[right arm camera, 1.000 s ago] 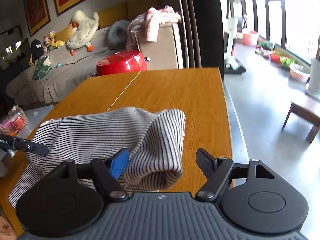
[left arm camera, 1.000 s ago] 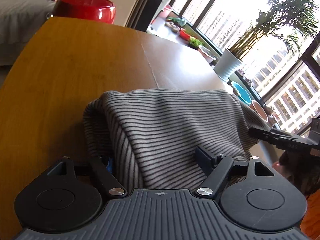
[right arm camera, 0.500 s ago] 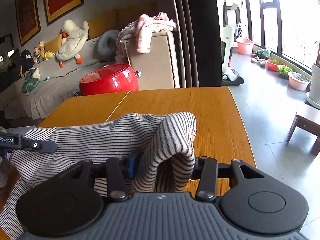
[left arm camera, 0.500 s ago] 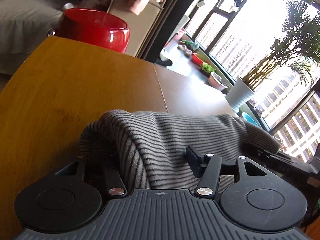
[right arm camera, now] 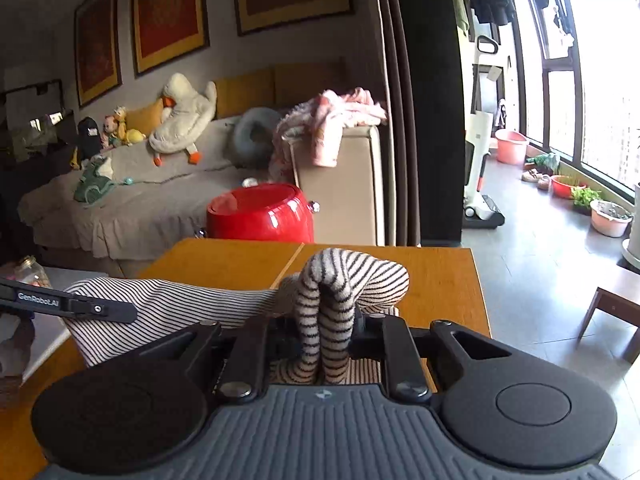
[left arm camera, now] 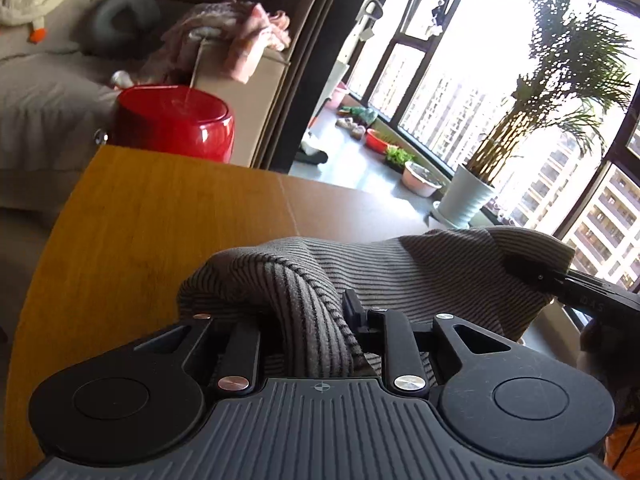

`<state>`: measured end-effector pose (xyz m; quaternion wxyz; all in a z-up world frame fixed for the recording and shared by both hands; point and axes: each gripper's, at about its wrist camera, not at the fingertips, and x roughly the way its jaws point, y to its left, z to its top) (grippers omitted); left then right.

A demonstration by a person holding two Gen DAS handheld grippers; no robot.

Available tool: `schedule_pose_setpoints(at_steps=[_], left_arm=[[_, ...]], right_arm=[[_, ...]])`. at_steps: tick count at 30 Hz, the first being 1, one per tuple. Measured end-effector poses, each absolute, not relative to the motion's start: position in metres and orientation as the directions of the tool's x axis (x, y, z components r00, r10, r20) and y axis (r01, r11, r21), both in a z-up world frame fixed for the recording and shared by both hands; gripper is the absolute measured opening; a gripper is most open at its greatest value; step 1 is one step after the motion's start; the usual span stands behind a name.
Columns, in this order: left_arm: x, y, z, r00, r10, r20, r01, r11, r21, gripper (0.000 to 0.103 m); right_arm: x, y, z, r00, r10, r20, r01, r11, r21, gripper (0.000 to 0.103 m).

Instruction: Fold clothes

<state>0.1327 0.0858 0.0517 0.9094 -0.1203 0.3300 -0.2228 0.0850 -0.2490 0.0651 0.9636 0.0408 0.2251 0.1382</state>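
A grey-and-black striped garment (left arm camera: pixel 420 276) hangs stretched between my two grippers above the wooden table (left arm camera: pixel 160 216). My left gripper (left arm camera: pixel 308 320) is shut on one bunched corner of it. My right gripper (right arm camera: pixel 326 332) is shut on the other corner, where the cloth (right arm camera: pixel 340 284) bulges up in a hump between the jaws. The right gripper (left arm camera: pixel 560 284) also shows at the right edge of the left wrist view, and the left gripper (right arm camera: pixel 96 310) at the left edge of the right wrist view. The fingertips are hidden by fabric.
A red round pot (right arm camera: pixel 260 212) stands just beyond the table's far edge, with a sofa (right arm camera: pixel 132 196) behind it. A potted palm (left arm camera: pixel 464 200) and bowls (right arm camera: pixel 610 218) stand on the floor by the windows. A low stool (right arm camera: pixel 616 312) is to the right.
Both grippers have shut on the striped garment's corners and lifted it off the table. The views have tilted up, showing more of the room.
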Motion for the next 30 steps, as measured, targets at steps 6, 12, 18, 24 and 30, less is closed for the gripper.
schedule_pose_setpoints(at_steps=[6,12,18,24,30], left_arm=[[0.094,0.092,0.036,0.646,-0.470,-0.601,0.319,0.882,-0.347,0.027],[0.077,0.101,0.002,0.609,-0.394,-0.688,0.234,0.918,-0.319,0.041],[0.057,0.102,0.049,0.675,-0.441,-0.592,0.292,0.896,-0.334,0.073],[0.063,0.064,0.024,0.541,-0.512,-0.668,0.347,0.859,-0.377,0.076],[0.069,0.053,0.005,0.530,-0.491,-0.691,0.337,0.870,-0.360,0.078]], right_arm=[[0.049,-0.263,0.050,0.822,0.322,-0.470,-0.252,0.945,0.208,0.018],[0.057,-0.278,-0.016,0.753,0.248,-0.609,-0.126,0.964,0.236,0.061],[0.048,-0.290,0.025,0.838,0.192,-0.511,-0.112,0.977,0.183,0.074],[0.067,-0.256,0.043,0.843,0.300,-0.447,-0.265,0.954,0.141,0.054],[0.098,-0.227,0.021,0.813,0.292,-0.503,-0.297,0.952,0.072,0.042]])
